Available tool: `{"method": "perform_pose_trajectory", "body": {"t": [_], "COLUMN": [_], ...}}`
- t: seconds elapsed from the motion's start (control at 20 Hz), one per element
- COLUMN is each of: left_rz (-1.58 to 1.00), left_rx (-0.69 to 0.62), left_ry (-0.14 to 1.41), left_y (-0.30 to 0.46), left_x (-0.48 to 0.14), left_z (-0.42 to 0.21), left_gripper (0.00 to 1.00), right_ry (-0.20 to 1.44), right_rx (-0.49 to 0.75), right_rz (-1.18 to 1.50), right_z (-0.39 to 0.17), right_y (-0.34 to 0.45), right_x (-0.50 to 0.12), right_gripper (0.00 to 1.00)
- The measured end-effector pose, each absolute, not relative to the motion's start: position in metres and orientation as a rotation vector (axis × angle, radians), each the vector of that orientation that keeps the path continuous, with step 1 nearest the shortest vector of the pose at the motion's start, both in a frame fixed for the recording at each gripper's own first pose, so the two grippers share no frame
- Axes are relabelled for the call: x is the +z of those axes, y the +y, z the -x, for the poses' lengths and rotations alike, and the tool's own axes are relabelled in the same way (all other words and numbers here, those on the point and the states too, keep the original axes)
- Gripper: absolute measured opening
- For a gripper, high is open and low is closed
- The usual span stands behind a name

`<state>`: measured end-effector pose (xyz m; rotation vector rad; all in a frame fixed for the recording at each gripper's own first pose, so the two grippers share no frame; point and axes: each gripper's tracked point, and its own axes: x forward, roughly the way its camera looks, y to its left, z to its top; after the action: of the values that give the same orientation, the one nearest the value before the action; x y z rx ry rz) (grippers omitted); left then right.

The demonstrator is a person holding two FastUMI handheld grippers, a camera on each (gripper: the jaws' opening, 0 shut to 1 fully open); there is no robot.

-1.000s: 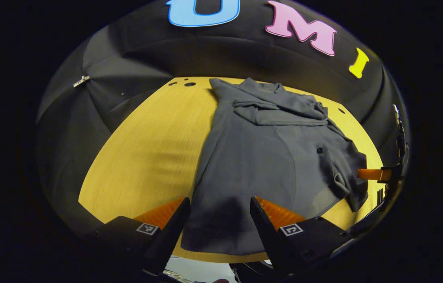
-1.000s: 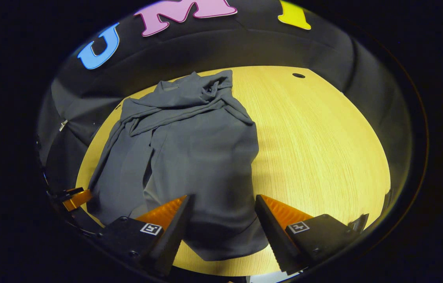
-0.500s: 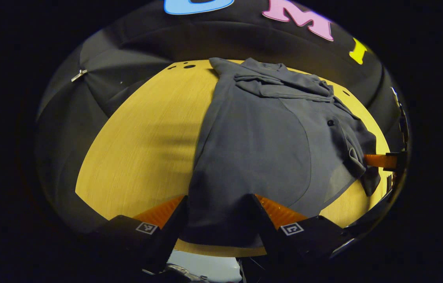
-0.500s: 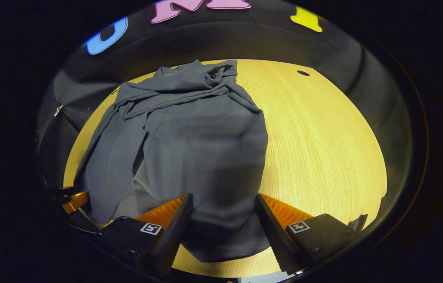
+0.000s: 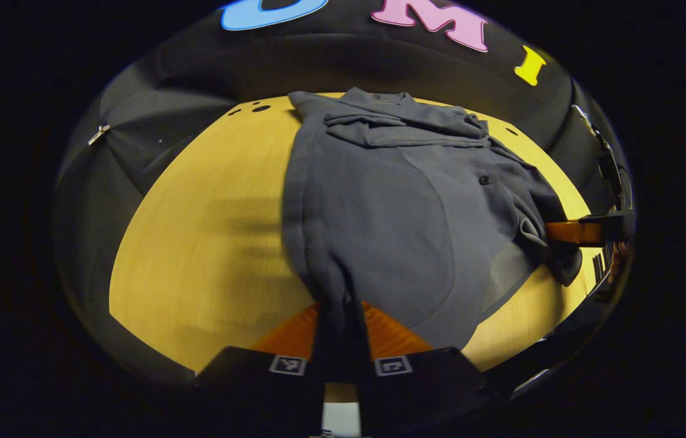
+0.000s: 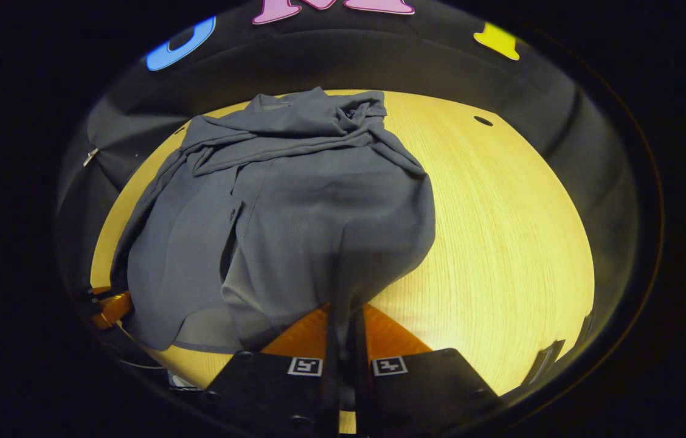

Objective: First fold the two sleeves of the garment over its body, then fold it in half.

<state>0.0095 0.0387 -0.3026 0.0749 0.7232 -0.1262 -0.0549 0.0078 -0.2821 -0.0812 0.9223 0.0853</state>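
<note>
A grey shirt [image 5: 391, 213] lies on the yellow wooden table [image 5: 209, 243], collar at the far end, both sleeves folded across its upper body. My left gripper [image 5: 340, 316] is shut on the shirt's near hem at its left corner, and the cloth bunches up between the fingers. In the right gripper view the same shirt [image 6: 318, 201] spreads ahead, and my right gripper [image 6: 343, 319] is shut on the hem's right corner. The right gripper [image 5: 580, 232] also appears at the right edge of the left gripper view, and the left gripper [image 6: 109, 307] at the lower left of the right gripper view.
The wooden table [image 6: 501, 243] runs bare to the right of the shirt, with a small round hole [image 6: 483, 121] near its far edge. Small holes [image 5: 259, 109] mark the far left corner. Black cloth walls close in behind and beside the table.
Both grippers were open over the near hem and have now shut on it. The hem cloth is pinched and gathered at each corner.
</note>
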Motion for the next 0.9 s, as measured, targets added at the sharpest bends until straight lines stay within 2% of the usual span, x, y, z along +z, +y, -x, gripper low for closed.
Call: {"method": "perform_pose_trajectory", "body": {"t": [0.05,0.1,0.2,0.45,0.5,0.55,0.6,0.65,0.9], "left_rz": [-0.070,-0.059,-0.024,0.099,0.120,0.139,0.154,0.162,0.199], "left_rx": [-0.124,-0.123,-0.139,-0.129,-0.131,-0.141,-0.153,-0.156,-0.156], "left_ry": [0.722,0.715,0.727,0.640,0.616,0.597,0.578,0.562,0.496], "left_y": [0.038,0.038,0.035,0.036,0.035,0.032,0.029,0.029,0.028], "left_x": [-0.301,-0.300,-0.299,-0.253,-0.240,-0.226,-0.214,-0.203,-0.159], "left_z": [-0.011,-0.013,-0.012,-0.017,-0.019,-0.020,-0.022,-0.025,-0.052], "left_gripper": [0.19,0.12,0.06,0.06,0.02,0.05,0.02,0.06,0.05], "right_ry": [0.932,0.936,0.956,0.883,0.863,0.848,0.834,0.817,0.743], "right_rx": [0.094,0.104,0.116,0.144,0.158,0.173,0.175,0.178,0.195], "right_rz": [0.074,0.062,0.031,0.041,0.044,0.037,0.027,0.015,-0.046], "right_z": [0.055,0.054,0.054,0.051,0.048,0.044,0.040,0.034,-0.005], "right_y": [0.008,0.009,0.008,0.015,0.018,0.022,0.024,0.027,0.040], "right_x": [-0.282,-0.283,-0.281,-0.251,-0.243,-0.235,-0.228,-0.221,-0.183], "right_gripper": [0.15,0.08,0.05,0.06,0.05,0.05,0.05,0.05,0.06]}}
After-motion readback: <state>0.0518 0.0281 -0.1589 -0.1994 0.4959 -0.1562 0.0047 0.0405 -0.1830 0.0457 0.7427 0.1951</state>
